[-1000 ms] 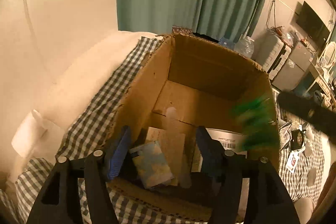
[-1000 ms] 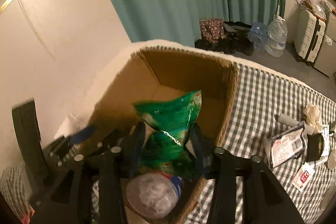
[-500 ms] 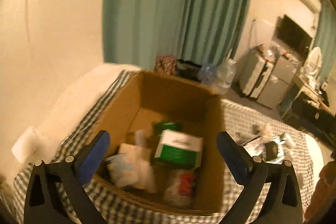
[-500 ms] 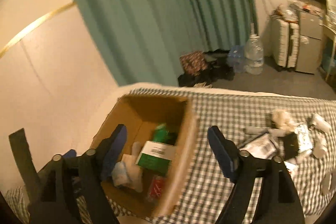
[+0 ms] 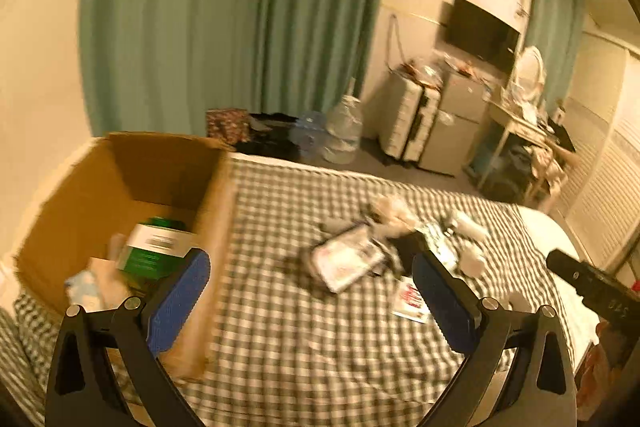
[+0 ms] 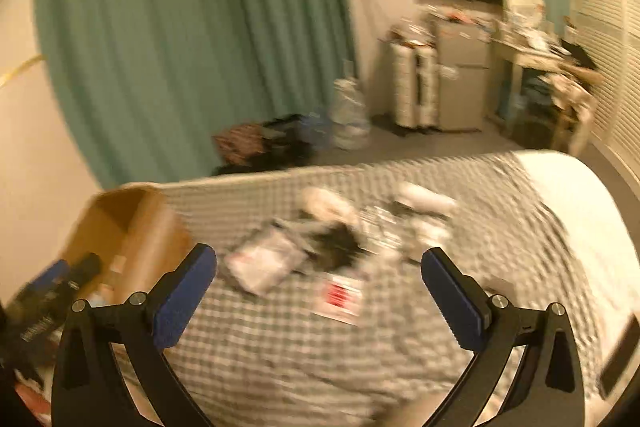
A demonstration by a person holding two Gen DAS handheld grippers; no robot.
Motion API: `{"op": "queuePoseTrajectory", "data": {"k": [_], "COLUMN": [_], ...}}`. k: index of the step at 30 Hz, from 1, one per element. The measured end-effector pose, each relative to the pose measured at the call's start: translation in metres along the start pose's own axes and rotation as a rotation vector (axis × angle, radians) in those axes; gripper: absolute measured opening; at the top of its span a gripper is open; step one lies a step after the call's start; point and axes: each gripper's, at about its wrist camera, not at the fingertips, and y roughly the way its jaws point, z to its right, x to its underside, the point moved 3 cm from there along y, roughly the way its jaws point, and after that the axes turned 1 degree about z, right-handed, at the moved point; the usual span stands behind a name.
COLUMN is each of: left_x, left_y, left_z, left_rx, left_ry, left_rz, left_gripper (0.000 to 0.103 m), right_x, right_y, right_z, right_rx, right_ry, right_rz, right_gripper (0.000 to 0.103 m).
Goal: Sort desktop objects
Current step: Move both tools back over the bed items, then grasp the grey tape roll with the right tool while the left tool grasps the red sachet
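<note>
A cardboard box stands open at the left end of the checked cloth. Inside it lie a green-and-white carton and a pale blue packet. My left gripper is open and holds nothing, beside the box's right wall. It faces a pile on the cloth: a flat white packet, a black item and a red-and-white sachet. My right gripper has its jaws opening with nothing between them. It faces the same white packet and sachet, with the box to its left.
Crumpled white things and a white tube lie at the far side of the pile. Beyond the bed's far edge are a green curtain, water bottles, a suitcase and a cluttered desk. Bare white mattress shows at the right.
The left gripper let go of a blue packet and the right of a green bag, both into the box. Both then opened wide and swung right toward the pile.
</note>
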Motion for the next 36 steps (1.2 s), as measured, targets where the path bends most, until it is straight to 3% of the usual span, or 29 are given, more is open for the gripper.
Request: {"op": "queuePoseTrajectory", "data": {"k": [5, 11, 17, 23, 30, 32, 35, 36], "left_x": [0.018, 0.042, 0.075, 0.106, 0.123, 0.122, 0.124, 0.123], "left_y": [0.031, 0.077, 0.127, 0.168, 0.215, 0.216, 0.215, 0.214], "left_z": [0.045, 0.081, 0.105, 0.131, 0.126, 0.127, 0.129, 0.128], "left_rx": [0.043, 0.055, 0.078, 0.101, 0.045, 0.046, 0.046, 0.053], "left_ry": [0.014, 0.063, 0.107, 0.169, 0.186, 0.200, 0.238, 0.241], "left_rz": [-0.066, -0.147, -0.263, -0.353, -0.403, -0.358, -0.366, -0.374], "left_gripper": [0.103, 0.103, 0.103, 0.103, 0.103, 0.103, 0.103, 0.098], "right_x": [0.020, 0.042, 0.064, 0.072, 0.077, 0.079, 0.086, 0.088], "right_y": [0.015, 0.047, 0.091, 0.110, 0.137, 0.147, 0.163, 0.166], "right_z": [0.083, 0.144, 0.167, 0.185, 0.187, 0.186, 0.185, 0.187], "right_rx": [0.129, 0.110, 0.089, 0.079, 0.074, 0.081, 0.086, 0.101], "right_ry": [0.087, 0.209, 0.260, 0.317, 0.314, 0.307, 0.308, 0.309], "right_rz": [-0.097, -0.181, -0.297, -0.353, -0.428, -0.453, -0.507, -0.524], "right_gripper": [0.103, 0.103, 0.103, 0.103, 0.103, 0.103, 0.100, 0.095]}}
